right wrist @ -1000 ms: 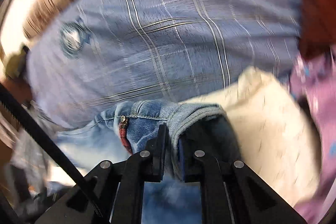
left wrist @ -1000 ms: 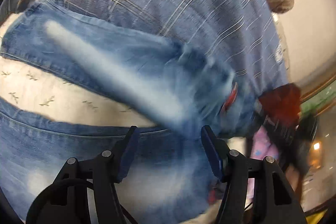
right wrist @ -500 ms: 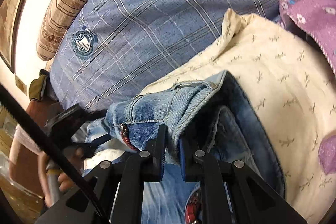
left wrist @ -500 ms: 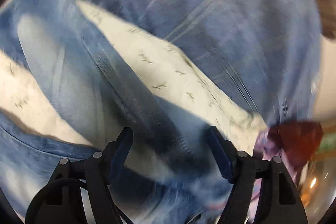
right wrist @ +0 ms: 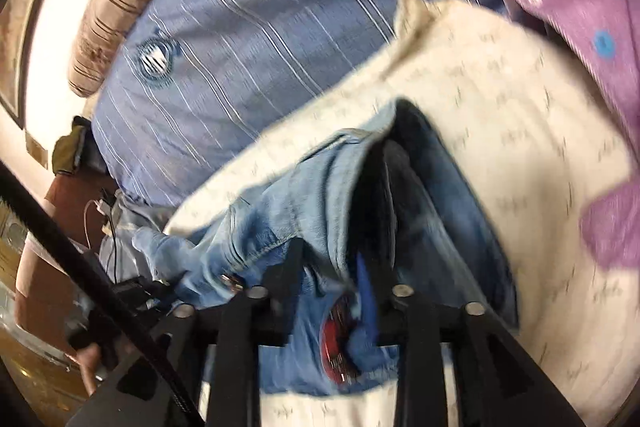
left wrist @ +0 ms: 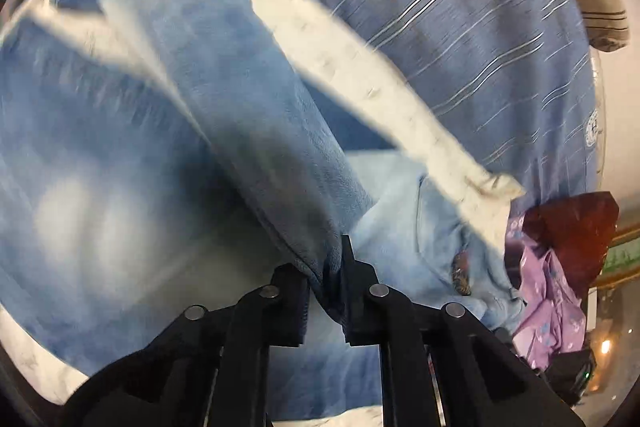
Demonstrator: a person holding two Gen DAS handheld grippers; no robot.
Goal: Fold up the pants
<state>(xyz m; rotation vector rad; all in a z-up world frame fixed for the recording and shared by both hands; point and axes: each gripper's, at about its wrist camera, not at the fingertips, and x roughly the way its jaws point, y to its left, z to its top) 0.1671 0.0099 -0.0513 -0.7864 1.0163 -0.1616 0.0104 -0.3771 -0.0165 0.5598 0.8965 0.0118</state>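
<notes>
Two grippers meet the blue jeans (left wrist: 248, 131), which lie on a cream sheet (left wrist: 360, 75) over the blue plaid bedspread (left wrist: 460, 27). The left gripper (left wrist: 326, 279) pinches a bunched fold of denim. The right gripper (right wrist: 334, 275) stands spread, its fingers straddling the waistband near the red patch (right wrist: 340, 343). Purple cloth (right wrist: 592, 7) lies at the sheet's far right edge.

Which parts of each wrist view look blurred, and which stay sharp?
Left wrist view: the jeans and cream sheet smear with motion, while the left hand-held gripper stays crisp. Right wrist view: everything streaks, the purple cloth included, and fisheye bending curves the edges.
</notes>
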